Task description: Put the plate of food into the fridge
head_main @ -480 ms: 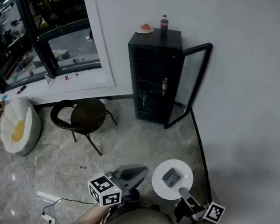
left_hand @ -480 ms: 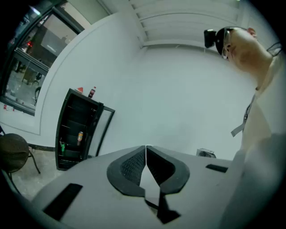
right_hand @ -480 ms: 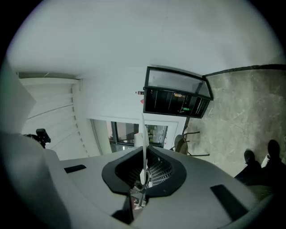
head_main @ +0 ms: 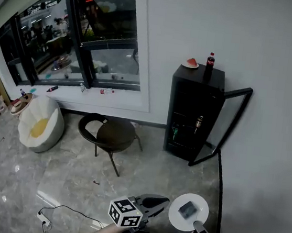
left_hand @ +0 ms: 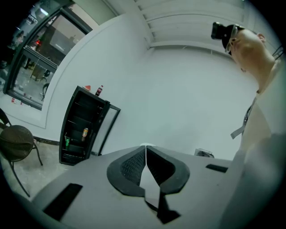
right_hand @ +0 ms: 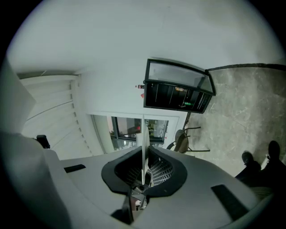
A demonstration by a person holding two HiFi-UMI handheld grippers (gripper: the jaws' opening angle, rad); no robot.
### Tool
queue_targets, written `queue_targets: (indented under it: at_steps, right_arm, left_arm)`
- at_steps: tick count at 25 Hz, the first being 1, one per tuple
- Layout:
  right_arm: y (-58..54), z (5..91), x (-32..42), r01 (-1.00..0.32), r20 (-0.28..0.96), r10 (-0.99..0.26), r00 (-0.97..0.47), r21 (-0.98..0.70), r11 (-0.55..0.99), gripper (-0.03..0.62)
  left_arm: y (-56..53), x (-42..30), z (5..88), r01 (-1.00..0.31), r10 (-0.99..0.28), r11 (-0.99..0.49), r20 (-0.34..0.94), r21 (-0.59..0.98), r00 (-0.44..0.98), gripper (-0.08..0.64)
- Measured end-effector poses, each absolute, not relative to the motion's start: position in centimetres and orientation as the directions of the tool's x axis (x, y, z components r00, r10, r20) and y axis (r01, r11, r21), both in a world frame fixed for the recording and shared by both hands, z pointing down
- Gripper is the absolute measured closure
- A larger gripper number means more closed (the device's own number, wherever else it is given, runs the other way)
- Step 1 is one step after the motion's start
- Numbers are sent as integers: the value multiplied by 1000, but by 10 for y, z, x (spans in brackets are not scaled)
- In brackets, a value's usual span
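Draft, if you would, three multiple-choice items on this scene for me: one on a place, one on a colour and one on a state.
1. Where is the bottle relative to the fridge?
A inside it; B on top of it; C behind it

2. What colour is the plate in the right hand-held gripper?
A black; B red; C white

3. How is the fridge's glass door?
A open; B shut; C taken off

Answers:
1 B, since the head view shows the bottle standing on the fridge's black top.
2 C, since the plate shows white in the head view, and the right gripper view has its thin white rim clamped between the jaws.
3 A, since the door stands swung out on its hinges and the shelves are exposed.
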State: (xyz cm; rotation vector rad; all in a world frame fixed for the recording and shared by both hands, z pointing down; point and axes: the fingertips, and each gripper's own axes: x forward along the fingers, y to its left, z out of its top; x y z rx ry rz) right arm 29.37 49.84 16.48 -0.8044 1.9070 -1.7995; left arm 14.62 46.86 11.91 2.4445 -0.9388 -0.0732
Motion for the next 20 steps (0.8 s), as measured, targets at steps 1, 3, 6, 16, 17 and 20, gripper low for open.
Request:
queue_targets:
  at_steps: [1,3,6,16,17,20]
  right_arm:
    - [498,165,292,-134,94,-651,-753,-991,11,563]
    - [497,167,288,-152,92,-658,-748,-988,34,563]
    - [494,168,262,-171,77,-639,-765,-981,87,563]
    - [471,158,219,-170,106,-632,-768,-985,42,563]
    - [469,158,214,-169,105,-634,-766,-985,42,563]
    - [462,154,201,-173,101,-640,-761,-984,50,563]
  left_arm:
    - [469,143,121,-609,-636,-627,131,486,760,548]
    - [471,133,119,-604,-632,-636,124,481,765,548]
    - [473,102,111,-615,-646,-641,110,458,755,548]
    - [444,74,117,-608,-646,-629,110,485,756,548]
    - [441,69,118,-616,-650,-626,116,478,751,548]
    - [432,52,116,-636,-662,-629,121,447,740,548]
